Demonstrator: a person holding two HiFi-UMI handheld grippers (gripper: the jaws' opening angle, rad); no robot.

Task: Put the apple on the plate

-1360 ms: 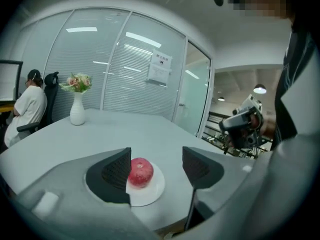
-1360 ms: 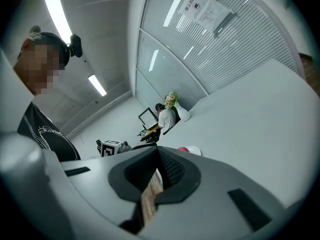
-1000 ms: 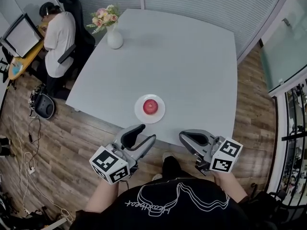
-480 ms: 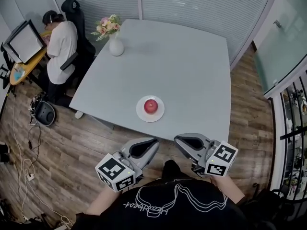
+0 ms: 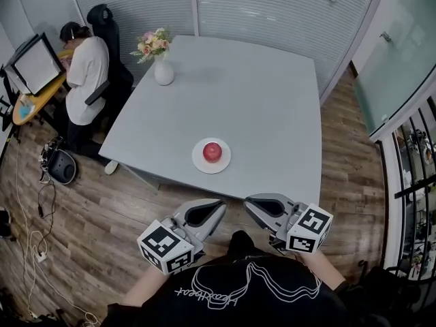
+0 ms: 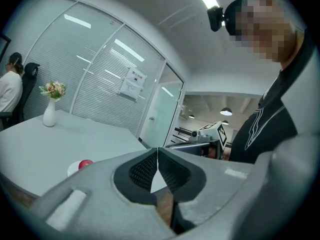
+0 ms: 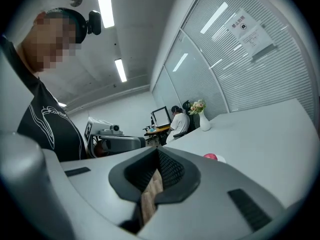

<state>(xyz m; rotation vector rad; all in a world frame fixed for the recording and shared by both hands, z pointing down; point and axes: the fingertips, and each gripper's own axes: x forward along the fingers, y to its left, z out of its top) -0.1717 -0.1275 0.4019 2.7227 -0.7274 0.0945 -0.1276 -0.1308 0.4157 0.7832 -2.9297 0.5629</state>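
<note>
Head view: the left gripper [image 5: 219,206] and right gripper [image 5: 248,201] hang side by side just off the near edge of the grey table [image 5: 266,101], in front of the person's black shirt, tips aimed at the tabletop. The red apple [image 5: 212,151] sits on the white plate [image 5: 198,163], ahead of both grippers and between their lines, well apart from either tip.

A second ago the left gripper's jaws stood apart. Now the left gripper view shows them clenched tip to tip with nothing between. In the right gripper view the right gripper's jaws also meet, empty. Both grippers have drawn back slightly from the plate. The apple and plate lie as before. Far beyond the left gripper stands a white flower vase [image 5: 163,71].
</note>
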